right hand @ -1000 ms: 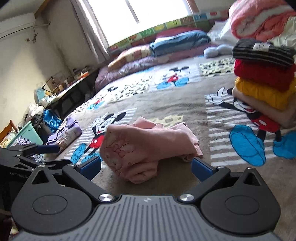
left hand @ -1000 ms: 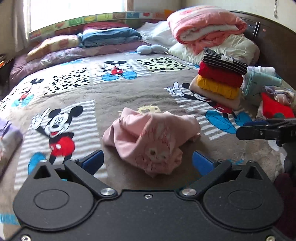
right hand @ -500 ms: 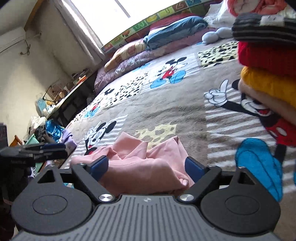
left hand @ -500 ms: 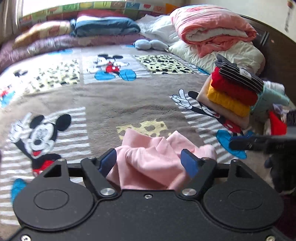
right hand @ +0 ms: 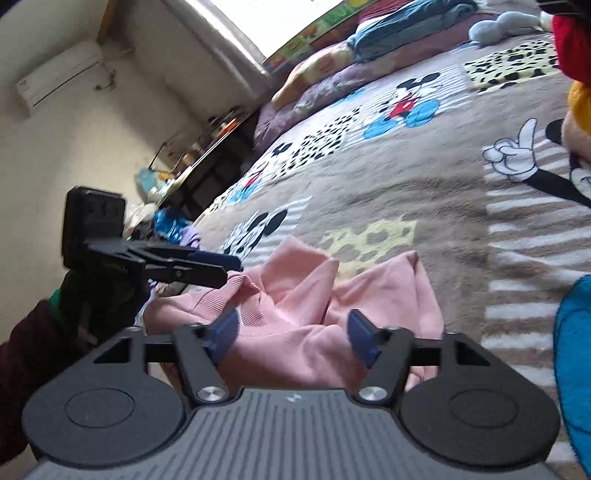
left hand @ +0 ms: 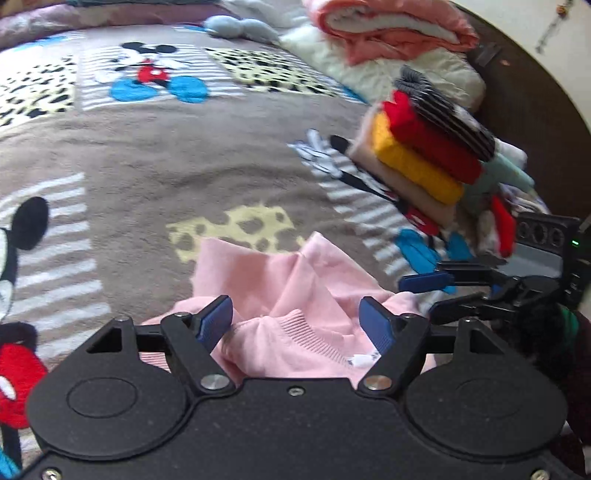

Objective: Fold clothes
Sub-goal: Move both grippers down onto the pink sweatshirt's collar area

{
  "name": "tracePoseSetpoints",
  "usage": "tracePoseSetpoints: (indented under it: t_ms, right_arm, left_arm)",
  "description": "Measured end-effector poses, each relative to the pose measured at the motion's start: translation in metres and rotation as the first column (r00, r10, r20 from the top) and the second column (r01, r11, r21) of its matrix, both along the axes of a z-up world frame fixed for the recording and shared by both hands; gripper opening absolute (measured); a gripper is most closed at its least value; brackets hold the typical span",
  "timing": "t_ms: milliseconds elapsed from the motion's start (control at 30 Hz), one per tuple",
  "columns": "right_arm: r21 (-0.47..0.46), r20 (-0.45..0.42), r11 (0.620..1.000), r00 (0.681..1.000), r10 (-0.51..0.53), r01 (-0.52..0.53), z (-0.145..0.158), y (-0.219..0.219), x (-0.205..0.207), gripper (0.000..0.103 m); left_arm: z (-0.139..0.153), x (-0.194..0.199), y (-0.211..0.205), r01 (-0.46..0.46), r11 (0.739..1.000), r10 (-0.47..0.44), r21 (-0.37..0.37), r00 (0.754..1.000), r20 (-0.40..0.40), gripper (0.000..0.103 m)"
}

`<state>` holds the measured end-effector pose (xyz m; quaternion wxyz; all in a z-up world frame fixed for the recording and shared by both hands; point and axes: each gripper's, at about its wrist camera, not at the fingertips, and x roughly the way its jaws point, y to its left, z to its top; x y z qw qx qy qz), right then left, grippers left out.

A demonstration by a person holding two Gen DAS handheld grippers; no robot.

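A crumpled pink garment (left hand: 295, 295) lies on the Mickey Mouse blanket (left hand: 184, 166). My left gripper (left hand: 297, 325) is open, its blue pads on either side of the ribbed collar with its white label. My right gripper (right hand: 291, 334) is open too, its pads straddling a bunched fold of the same pink garment (right hand: 314, 302). In the left wrist view the right gripper (left hand: 443, 291) reaches in from the right. In the right wrist view the left gripper (right hand: 207, 269) reaches in from the left over the garment's ribbed edge.
A stack of folded clothes (left hand: 424, 147), striped, red, yellow and beige, stands at the right of the bed. Loose clothes (left hand: 502, 218) lie behind it. Pillows and quilts (left hand: 388, 29) line the headboard. A cluttered shelf (right hand: 192, 162) stands beside the bed.
Both grippers have moved forward and down onto the pink garment, which now sits between their pads. Both jaws have narrowed somewhat. The right wrist view has tilted.
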<state>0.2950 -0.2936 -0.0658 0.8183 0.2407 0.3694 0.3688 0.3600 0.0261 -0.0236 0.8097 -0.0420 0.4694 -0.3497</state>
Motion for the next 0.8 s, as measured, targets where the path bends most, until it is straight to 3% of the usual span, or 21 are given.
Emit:
tracePoseSetpoints:
  t_ms: [167,333,633,800]
  right_arm:
    - [-0.005,0.019,0.997,0.997,0.078,-0.078,0.002,0.000,-0.018,0.058]
    - [-0.059,0.067,0.988,0.987,0.145,-0.141,0.008,0.008,-0.043,0.058]
    - [-0.248,0.148,0.931,0.939,0.311,-0.269,0.022,0.024,-0.082,0.059]
    - [-0.402,0.215,0.875,0.901,0.378,-0.271,0.031,0.037,-0.094,0.059]
  left_arm:
    - [0.006,-0.020,0.008,0.120,0.993,-0.120,-0.008,0.993,0.018,0.075]
    - [0.012,-0.053,0.011,0.255,0.965,-0.258,0.053,0.964,0.062,0.075]
    - [0.009,-0.105,0.012,0.430,0.877,-0.455,0.215,0.886,0.084,0.075]
    - [0.009,-0.120,0.011,0.450,0.838,-0.511,0.309,0.846,0.153,0.075]
